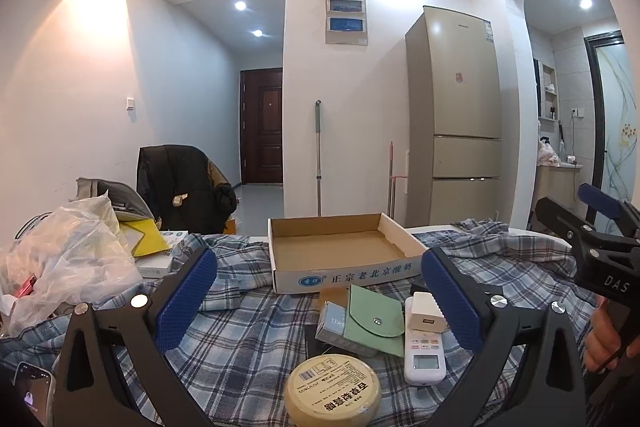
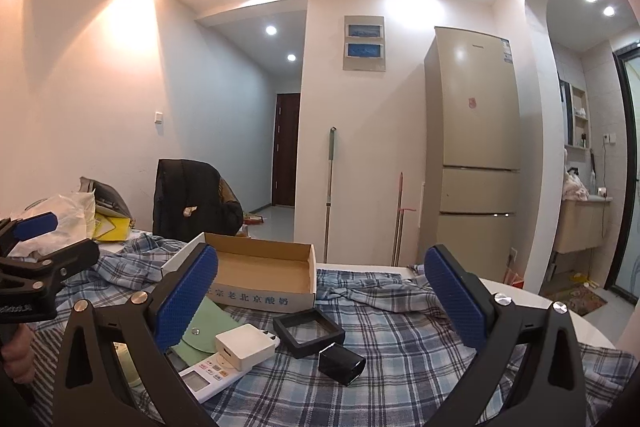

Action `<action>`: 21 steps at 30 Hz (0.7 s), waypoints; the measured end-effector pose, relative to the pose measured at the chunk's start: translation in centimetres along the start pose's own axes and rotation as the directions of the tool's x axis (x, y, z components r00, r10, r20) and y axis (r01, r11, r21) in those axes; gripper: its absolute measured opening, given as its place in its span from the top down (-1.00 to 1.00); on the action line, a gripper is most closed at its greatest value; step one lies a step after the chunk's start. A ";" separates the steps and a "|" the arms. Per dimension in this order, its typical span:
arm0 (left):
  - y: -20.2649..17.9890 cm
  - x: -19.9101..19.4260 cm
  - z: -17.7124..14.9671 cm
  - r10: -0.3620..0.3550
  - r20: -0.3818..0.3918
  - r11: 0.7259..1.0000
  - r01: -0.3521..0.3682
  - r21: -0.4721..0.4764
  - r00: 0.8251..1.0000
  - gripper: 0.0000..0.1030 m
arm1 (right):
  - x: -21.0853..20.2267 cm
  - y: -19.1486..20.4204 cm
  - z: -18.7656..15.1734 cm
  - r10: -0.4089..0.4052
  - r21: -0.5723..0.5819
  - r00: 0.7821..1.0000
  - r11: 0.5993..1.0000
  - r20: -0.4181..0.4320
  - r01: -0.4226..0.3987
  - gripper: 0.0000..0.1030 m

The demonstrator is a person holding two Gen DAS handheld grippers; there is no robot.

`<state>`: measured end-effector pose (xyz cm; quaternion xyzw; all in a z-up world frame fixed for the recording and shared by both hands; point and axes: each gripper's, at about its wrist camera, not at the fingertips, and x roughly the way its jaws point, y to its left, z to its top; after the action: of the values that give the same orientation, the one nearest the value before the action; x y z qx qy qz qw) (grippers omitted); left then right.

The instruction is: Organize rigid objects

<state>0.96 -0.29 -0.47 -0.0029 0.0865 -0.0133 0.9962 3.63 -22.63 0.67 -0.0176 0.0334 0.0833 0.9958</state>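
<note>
An empty cardboard box (image 1: 344, 247) (image 2: 264, 267) sits on the plaid cloth (image 1: 240, 339) (image 2: 400, 347). In front of it lie a round yellow tin (image 1: 333, 389), a green pouch (image 1: 374, 319) (image 2: 200, 327), a white charger (image 1: 427, 317) (image 2: 245, 346) on a white remote (image 1: 424, 359) (image 2: 208, 379), a small grey box (image 1: 331, 325), a black square frame (image 2: 309, 331) and a black cube (image 2: 342, 362). My left gripper (image 1: 320, 295) is open above the pile, holding nothing. My right gripper (image 2: 320, 291) is open too, near the frame.
A heap of plastic bags (image 1: 68, 259) and yellow paper (image 1: 144, 239) lies at the left. A phone (image 1: 32, 391) rests at the near left corner. A chair with a black jacket (image 1: 184, 187) stands behind, and a fridge (image 1: 456, 115) and a mop (image 1: 318, 155) by the wall.
</note>
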 end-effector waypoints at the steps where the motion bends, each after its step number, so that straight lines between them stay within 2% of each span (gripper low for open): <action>1: 0.0 0.0 0.0 -0.013 -0.003 1.000 0.013 -0.001 1.000 -1.00 | 0.1 0.0 0.0 0.004 0.000 1.000 1.000 -0.006 -0.004 -1.00; 8: 0.2 0.6 0.0 -0.073 -0.035 0.997 0.073 -0.015 0.997 -1.00 | -0.2 0.4 0.0 0.003 -0.016 1.000 1.000 0.009 -0.003 -1.00; 15: 0.0 0.3 0.1 -0.048 -0.042 0.999 0.049 0.006 0.998 -1.00 | -0.4 0.5 0.0 0.007 -0.021 1.000 1.000 0.018 -0.006 -1.00; 21: -0.1 0.6 0.1 -0.061 -0.053 0.998 0.062 0.006 0.997 -1.00 | 0.0 0.8 -0.1 0.018 -0.031 1.000 0.999 0.000 -0.018 -1.00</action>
<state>1.54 -0.42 -0.50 -0.0012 0.1126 -0.0444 0.9927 3.46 -21.89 0.57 -0.0325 0.0320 0.0926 0.9947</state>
